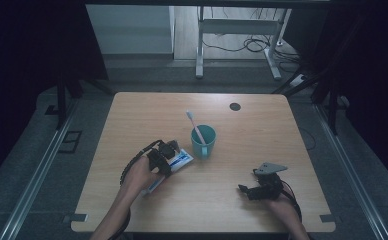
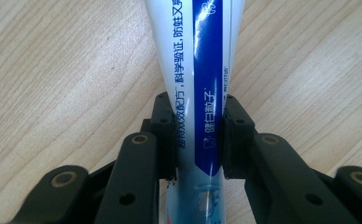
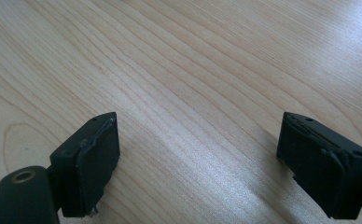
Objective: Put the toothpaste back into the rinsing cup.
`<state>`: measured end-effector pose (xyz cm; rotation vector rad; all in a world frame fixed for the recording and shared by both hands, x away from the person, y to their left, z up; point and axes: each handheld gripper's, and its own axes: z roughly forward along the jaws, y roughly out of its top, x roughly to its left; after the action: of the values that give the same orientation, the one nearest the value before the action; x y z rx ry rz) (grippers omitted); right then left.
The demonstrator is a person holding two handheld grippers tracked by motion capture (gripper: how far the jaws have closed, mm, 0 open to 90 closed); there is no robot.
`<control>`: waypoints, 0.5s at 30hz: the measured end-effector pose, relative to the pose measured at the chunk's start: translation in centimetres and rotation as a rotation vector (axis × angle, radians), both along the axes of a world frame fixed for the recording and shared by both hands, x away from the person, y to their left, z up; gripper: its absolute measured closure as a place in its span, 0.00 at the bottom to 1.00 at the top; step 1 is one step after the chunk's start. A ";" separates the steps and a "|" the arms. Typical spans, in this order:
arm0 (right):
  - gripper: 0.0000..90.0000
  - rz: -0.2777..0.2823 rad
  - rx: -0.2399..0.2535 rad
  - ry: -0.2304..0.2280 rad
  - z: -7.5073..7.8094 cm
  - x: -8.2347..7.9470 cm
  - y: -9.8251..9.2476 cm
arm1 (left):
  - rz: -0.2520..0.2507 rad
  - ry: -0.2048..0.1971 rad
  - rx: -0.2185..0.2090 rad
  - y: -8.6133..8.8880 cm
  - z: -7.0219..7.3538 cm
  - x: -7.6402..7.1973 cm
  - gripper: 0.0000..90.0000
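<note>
From above, the toothpaste tube (image 1: pixel 174 165) lies on the tabletop (image 1: pixel 232 200) beside the cup (image 1: pixel 203 142). Up close, the left tool (image 2: pixel 198 140) is clamped on it; the right tool (image 3: pixel 200 163) gapes over bare wood.

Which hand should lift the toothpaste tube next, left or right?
Left. The left gripper already has its jaws against the toothpaste tube; the right gripper sits open over bare table.

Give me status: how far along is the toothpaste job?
Done: the toothbrush already stands in the teal cup. In hand: the left gripper has its jaws pressed on both sides of the toothpaste tube, which lies on the table beside the cup. Left: lifting the tube, probably into the cup. The right gripper rests open with nothing in it.
</note>
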<state>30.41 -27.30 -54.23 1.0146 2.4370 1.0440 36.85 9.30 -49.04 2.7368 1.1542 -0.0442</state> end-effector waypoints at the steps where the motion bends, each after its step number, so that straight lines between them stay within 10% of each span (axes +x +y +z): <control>1: 0.15 0.000 0.001 0.000 0.0 0.0 0.0 | 0.004 -0.006 -0.011 0.1 0.0 0.0 0.80; 15: 0.15 0.000 0.000 0.000 0.0 0.0 0.0 | 0.007 -0.075 -0.114 1.6 1.1 -0.9 0.80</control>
<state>30.41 -27.29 -54.23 1.0142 2.4367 1.0445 35.97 10.93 -47.99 2.6114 1.1056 -0.0062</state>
